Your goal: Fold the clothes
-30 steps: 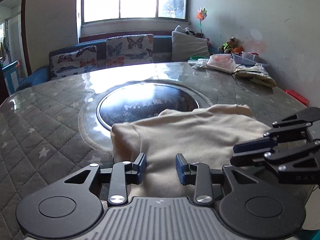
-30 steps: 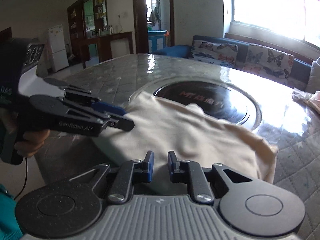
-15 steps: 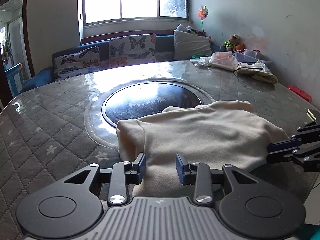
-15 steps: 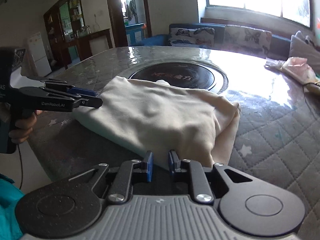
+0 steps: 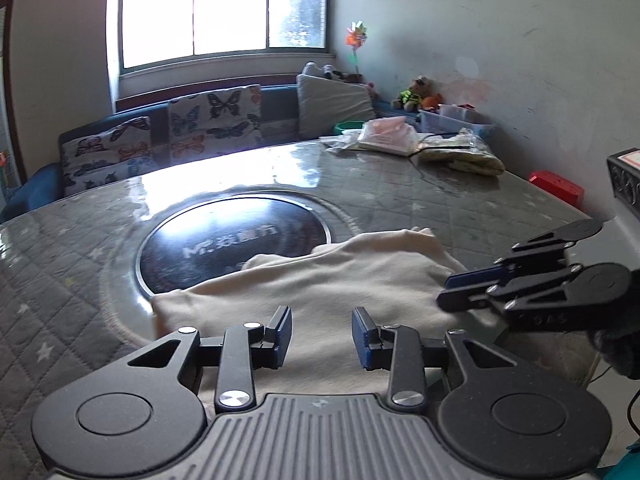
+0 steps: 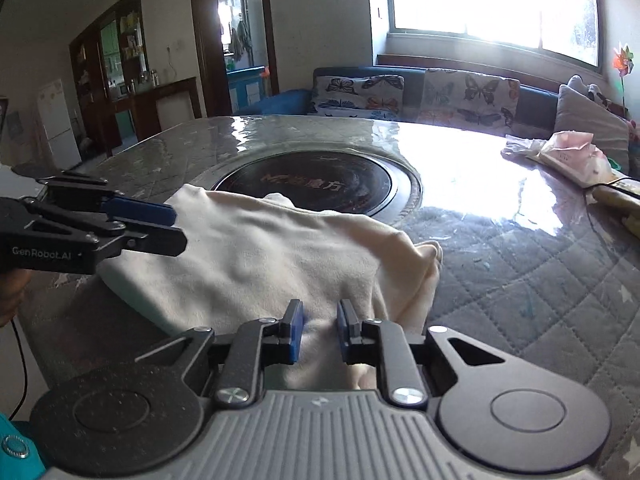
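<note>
A cream garment [image 5: 320, 284] lies partly folded at the near edge of the quilted table [image 5: 80, 264], overlapping the black round inset [image 5: 236, 240]; it also shows in the right wrist view [image 6: 256, 256]. My left gripper [image 5: 321, 336] is open and empty, over the garment's near edge; it also shows from the side in the right wrist view [image 6: 172, 224]. My right gripper [image 6: 319, 330] is nearly closed, its jaws a narrow gap apart with cream cloth between them. It also shows in the left wrist view [image 5: 448, 290], over the garment's right end.
Plastic bags and folded cloth [image 5: 420, 144] sit at the table's far right corner. A butterfly-pattern sofa [image 5: 180, 128] stands under the window behind the table. A red box [image 5: 556, 186] lies by the right wall. A doorway and cabinets [image 6: 132, 92] are at the left.
The right gripper has swung back in over the garment's right end. The garment's right side is now bunched and turned over. The left gripper stays open at the near edge.
</note>
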Tool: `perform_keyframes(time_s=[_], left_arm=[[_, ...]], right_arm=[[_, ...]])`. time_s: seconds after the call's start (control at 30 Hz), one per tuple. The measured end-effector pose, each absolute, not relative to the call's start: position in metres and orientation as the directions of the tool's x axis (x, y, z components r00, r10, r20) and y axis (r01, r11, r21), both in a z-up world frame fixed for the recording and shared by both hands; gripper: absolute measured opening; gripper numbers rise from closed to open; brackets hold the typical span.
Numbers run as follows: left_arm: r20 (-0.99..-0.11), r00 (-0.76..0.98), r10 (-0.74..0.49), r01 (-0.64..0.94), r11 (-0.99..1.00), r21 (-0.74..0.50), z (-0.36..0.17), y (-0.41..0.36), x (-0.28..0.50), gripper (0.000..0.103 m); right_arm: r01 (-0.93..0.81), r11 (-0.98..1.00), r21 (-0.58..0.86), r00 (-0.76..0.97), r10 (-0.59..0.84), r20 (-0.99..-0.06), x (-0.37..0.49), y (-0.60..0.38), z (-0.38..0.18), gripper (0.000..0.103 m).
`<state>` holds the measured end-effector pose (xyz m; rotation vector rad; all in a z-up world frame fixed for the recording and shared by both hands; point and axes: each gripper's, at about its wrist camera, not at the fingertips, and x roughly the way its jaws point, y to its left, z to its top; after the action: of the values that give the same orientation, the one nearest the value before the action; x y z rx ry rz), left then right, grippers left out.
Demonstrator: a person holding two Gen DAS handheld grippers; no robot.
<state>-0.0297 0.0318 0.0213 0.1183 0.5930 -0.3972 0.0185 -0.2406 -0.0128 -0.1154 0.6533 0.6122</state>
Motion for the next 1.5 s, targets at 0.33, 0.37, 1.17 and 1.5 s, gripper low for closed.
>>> perform_keyframes(time_s=[0.33, 0.37, 1.17, 1.5], left_arm=[[-0.596, 0.695, -0.403, 0.498, 0.867, -0.005, 0.007, -0.014, -0.017, 0.036], [-0.602, 0.688, -0.404, 0.504, 0.864, -0.005, 0.004, -0.017, -0.015, 0.036], [-0.596, 0.768, -0.235, 0.254, 0.966, -0.055, 0.013, 0.058, 0.013, 0.041], [-0.623, 0.761, -0.182, 0.176, 0.982, -0.072, 0.005, 0.084, 0.024, 0.046]], right_arm=[[-0.531, 0.841, 0.099, 0.671, 0.489, -0.557, 0.056, -0.245, 0.002, 0.016], [-0.526, 0.845, 0.098, 0.669, 0.482, -0.565, 0.061, -0.244, -0.001, 0.016], [-0.51, 0.852, 0.117, 0.667, 0.478, -0.571, 0.078, -0.233, -0.01, 0.021], [-0.515, 0.849, 0.117, 0.656, 0.478, -0.585, 0.069, -0.226, -0.014, 0.039]])
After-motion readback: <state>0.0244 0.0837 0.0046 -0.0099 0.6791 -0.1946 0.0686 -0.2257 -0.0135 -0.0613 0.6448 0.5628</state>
